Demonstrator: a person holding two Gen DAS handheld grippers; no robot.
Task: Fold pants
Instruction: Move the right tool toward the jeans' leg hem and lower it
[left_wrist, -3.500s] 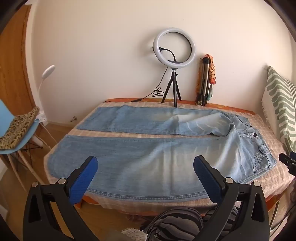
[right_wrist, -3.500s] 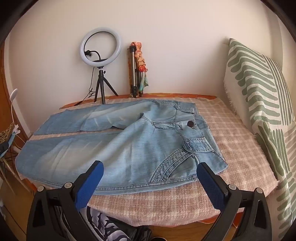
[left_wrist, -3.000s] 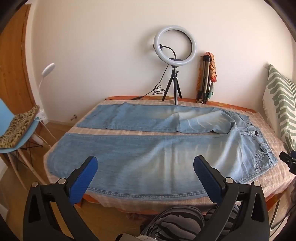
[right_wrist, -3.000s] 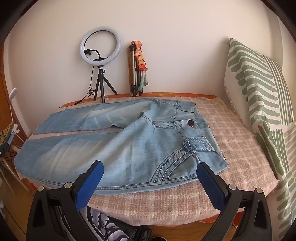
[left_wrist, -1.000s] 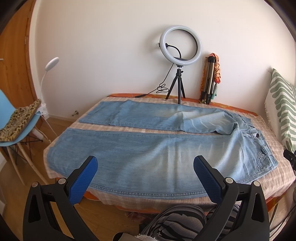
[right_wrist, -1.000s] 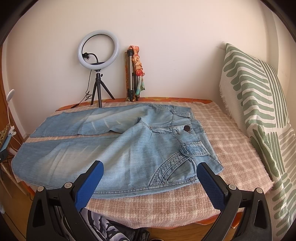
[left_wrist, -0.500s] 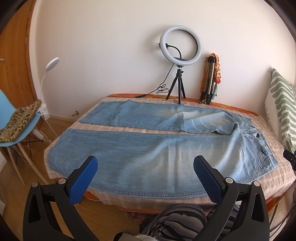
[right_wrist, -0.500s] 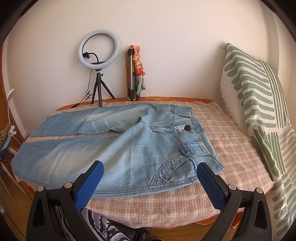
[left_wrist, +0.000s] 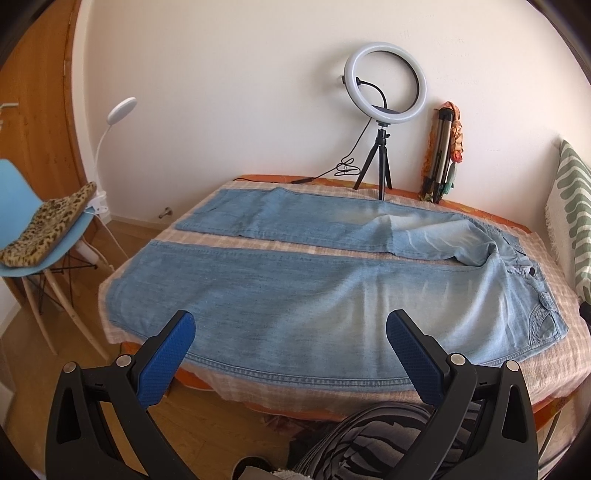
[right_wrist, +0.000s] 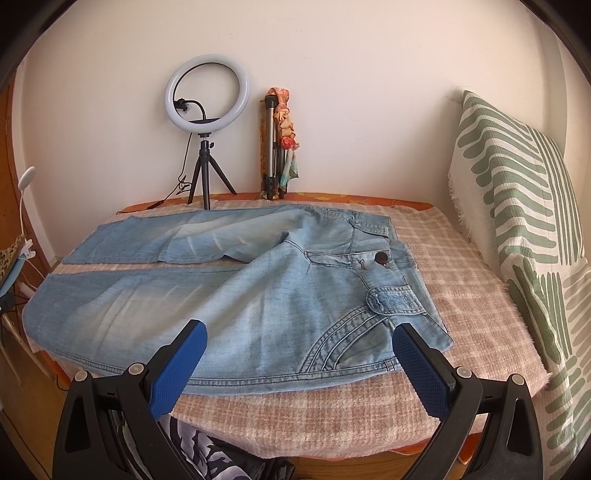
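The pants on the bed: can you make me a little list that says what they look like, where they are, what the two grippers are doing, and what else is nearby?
pants: light blue jeans, spread flat, legs apart, not folded yet
waist end: by the striped pillow, dark button showing
surface: checked blanket
left gripper: open, holding nothing, above the near leg's edge
right gripper: open, holding nothing, near the hip pocket
by the wall: ring light on a tripod, folded tripod
beside the bed: blue chair

No readable text anywhere (labels or signs).
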